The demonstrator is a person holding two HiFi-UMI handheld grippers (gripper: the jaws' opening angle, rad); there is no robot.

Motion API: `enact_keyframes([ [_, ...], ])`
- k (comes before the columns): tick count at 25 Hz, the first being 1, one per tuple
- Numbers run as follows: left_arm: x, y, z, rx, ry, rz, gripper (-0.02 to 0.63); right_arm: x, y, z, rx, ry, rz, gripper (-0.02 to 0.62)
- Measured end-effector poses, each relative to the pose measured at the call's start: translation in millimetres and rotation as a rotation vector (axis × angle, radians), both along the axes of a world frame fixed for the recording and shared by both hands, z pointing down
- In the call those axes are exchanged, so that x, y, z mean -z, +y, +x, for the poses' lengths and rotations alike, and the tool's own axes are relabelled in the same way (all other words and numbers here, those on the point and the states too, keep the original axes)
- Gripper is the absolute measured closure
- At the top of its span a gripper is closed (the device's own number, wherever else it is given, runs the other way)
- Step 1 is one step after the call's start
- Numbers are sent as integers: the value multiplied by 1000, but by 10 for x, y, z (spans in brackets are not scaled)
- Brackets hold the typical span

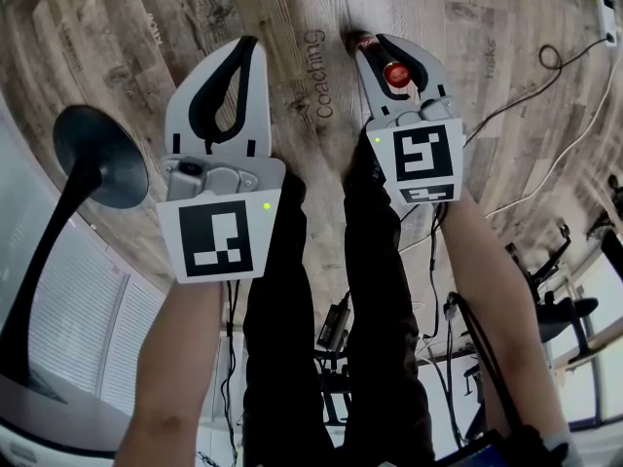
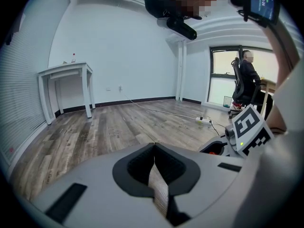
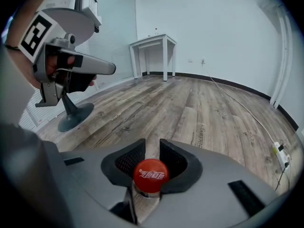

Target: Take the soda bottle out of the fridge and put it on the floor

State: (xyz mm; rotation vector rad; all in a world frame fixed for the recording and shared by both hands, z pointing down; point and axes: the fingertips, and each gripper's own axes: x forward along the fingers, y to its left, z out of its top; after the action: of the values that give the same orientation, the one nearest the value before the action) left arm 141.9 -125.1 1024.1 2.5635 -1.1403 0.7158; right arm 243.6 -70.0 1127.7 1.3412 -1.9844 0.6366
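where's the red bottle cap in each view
head view: red cap upper right of centre, between the right gripper's jaws
left gripper view: small red sliver, low right of centre
right gripper view: bottom centre, between the jaws
shared landmark: white power strip

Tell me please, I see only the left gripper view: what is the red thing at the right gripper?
Observer: It is the red cap of a soda bottle. The right gripper is shut on the neck just under the cap.
Operator: Is anything on the floor close to it?
Observer: A black round stand base rests on the wood floor, off to the left gripper's side, apart from the bottle.
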Motion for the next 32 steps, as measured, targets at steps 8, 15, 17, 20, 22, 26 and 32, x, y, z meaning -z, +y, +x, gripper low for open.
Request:
enact_keyframes([
  [8,48,44,-9,1,2,1,589,-33,60,-143,49,4,-19,459],
  [15,91,72,-69,8,9,3,589,89,-11,-183,49,5,17,451],
  [17,112,88,-76,8,11,2,589,142,-19,-183,45,4,27,449],
  [20,164,85,-80,5,11,5,589,262,-51,-201,37,-2,53,449],
  [22,213,47,-81,8,16,15,589,373,-117,-204,24,-6,83,449],
  [26,355,-9,-88,25,31,39,589,672,-307,-226,34,-8,200,454],
  [32,899,-266,-120,58,53,102,589,1477,-694,-276,-9,-37,347,484],
])
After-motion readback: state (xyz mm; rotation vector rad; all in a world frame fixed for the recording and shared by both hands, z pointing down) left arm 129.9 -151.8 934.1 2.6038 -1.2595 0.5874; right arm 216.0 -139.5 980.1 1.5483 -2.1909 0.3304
